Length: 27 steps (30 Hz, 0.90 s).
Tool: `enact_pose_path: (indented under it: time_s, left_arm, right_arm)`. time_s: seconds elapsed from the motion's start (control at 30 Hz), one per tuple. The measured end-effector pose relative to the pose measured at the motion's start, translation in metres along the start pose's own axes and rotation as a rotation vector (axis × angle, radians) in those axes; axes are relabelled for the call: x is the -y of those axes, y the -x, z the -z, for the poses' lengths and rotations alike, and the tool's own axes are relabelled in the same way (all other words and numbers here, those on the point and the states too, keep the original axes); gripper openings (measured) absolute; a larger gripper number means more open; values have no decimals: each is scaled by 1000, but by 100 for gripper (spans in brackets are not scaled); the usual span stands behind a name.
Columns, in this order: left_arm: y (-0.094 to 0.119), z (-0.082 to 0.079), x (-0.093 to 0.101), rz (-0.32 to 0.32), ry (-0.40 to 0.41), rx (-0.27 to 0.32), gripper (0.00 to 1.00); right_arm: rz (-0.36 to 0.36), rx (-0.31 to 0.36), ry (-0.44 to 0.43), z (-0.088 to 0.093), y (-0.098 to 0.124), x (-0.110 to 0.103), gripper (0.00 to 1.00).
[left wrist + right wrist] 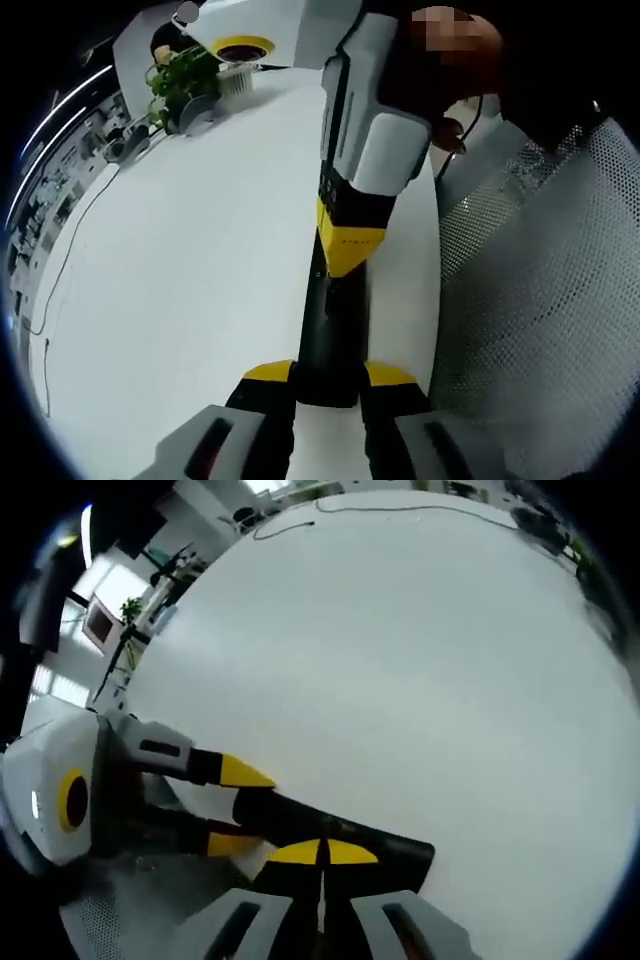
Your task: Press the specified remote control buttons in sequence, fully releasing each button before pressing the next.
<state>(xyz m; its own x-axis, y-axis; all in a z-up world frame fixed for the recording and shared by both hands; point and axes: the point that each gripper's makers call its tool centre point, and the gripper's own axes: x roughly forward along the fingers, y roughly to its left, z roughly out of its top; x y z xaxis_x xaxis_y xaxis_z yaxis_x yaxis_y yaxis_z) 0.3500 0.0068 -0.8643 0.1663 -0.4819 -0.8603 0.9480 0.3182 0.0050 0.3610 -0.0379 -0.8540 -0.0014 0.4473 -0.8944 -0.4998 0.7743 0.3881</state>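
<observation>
Black slim plastic remote control [330,330] lies clamped by left hand-held gripper [330,385]; right hand-held gripper [322,855], jaws together, should press squarely, then lift clear.

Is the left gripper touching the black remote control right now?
Touching. In the left gripper view, the left gripper has its yellow-tipped fingers closed against both sides of the black remote control, with no gap showing.

Remote control [330,330]: one, long and black, lying on the desk.
Tongs: two, left tongs [330,385] and right tongs [322,855], each with yellow tips.
Desk [180,300]: one, white.
Potted plant [185,75]: one.
Mesh panel [540,300]: one, white.
Cable [60,270]: one, thin.
</observation>
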Motion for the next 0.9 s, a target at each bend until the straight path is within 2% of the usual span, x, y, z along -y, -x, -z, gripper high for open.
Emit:
enact_pose_path:
  time_s: [0.23,0.37,0.9]
  left_arm:
    - [0,0,0,-1,0,5,25]
    - [-1,0,0,1,-5,7,25]
    - [-1,-1,0,3,-12,15,25]
  right_arm:
    - [-2,-40,11,8,0,-3,0]
    - [-23,-44,10,9,-1,-6,0]
    - [-10,-78,27,11,-5,-4,0]
